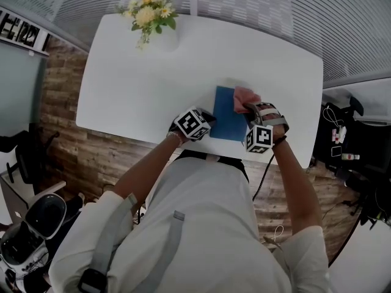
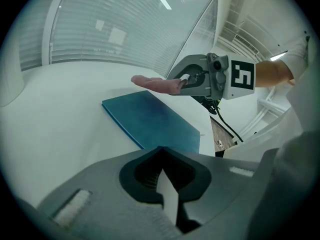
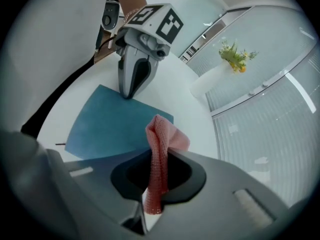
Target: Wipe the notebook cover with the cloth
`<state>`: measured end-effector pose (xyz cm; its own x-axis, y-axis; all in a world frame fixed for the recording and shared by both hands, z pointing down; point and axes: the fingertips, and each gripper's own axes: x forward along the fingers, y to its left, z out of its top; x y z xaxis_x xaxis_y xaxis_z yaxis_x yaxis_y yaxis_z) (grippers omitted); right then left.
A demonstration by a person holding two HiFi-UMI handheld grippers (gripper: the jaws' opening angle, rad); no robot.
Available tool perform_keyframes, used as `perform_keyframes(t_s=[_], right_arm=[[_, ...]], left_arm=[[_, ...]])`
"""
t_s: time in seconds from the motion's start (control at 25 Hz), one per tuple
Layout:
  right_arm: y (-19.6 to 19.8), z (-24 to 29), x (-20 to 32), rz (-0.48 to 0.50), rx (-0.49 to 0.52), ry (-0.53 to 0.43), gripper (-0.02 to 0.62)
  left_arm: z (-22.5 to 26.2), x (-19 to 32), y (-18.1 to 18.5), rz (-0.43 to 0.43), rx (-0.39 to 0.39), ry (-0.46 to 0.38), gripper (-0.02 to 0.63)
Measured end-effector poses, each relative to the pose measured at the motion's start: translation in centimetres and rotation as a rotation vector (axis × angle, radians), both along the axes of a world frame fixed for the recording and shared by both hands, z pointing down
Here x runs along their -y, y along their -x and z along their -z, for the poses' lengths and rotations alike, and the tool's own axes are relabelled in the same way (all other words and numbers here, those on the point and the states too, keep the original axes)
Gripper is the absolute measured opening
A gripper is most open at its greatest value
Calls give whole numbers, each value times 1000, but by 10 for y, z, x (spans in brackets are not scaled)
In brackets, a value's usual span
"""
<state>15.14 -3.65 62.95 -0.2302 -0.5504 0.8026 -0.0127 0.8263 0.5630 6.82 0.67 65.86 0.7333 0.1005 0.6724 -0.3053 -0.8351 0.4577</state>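
Observation:
A blue notebook (image 1: 228, 122) lies flat near the front edge of the white table (image 1: 134, 90). My right gripper (image 1: 249, 107) is shut on a pink cloth (image 1: 245, 98), which sticks out past the jaws over the notebook's far right corner; contact with the cover cannot be told. In the right gripper view the cloth (image 3: 163, 140) stands up between the jaws above the notebook (image 3: 112, 126). My left gripper (image 1: 209, 119) is shut, its tips (image 3: 128, 91) down on the notebook's left edge. The left gripper view shows the notebook (image 2: 150, 121), the cloth (image 2: 152, 83) and the right gripper (image 2: 182, 81).
A white vase of yellow flowers (image 1: 153, 17) stands at the table's far left. A cable (image 2: 227, 126) trails off the table's near edge. On the wooden floor are a dark chair (image 1: 27, 157) at the left and bags (image 1: 342, 133) at the right.

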Motion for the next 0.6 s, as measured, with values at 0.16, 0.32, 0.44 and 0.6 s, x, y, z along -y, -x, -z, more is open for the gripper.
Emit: perform_keyframes(t_s=[0.16, 0.32, 0.44, 0.6], right_arm=[[-11, -8, 21, 15, -41, -14, 28], [-20, -15, 37, 26, -72, -22, 28], [-25, -19, 46, 32, -85, -27, 28], [-24, -26, 53, 48, -89, -12, 28]], left_arm=[[0, 0, 0, -1, -1, 4, -2], [1, 0, 0, 0, -1, 4, -2], [1, 0, 0, 0, -1, 9, -2], [0, 1, 0, 0, 1, 13, -2]])
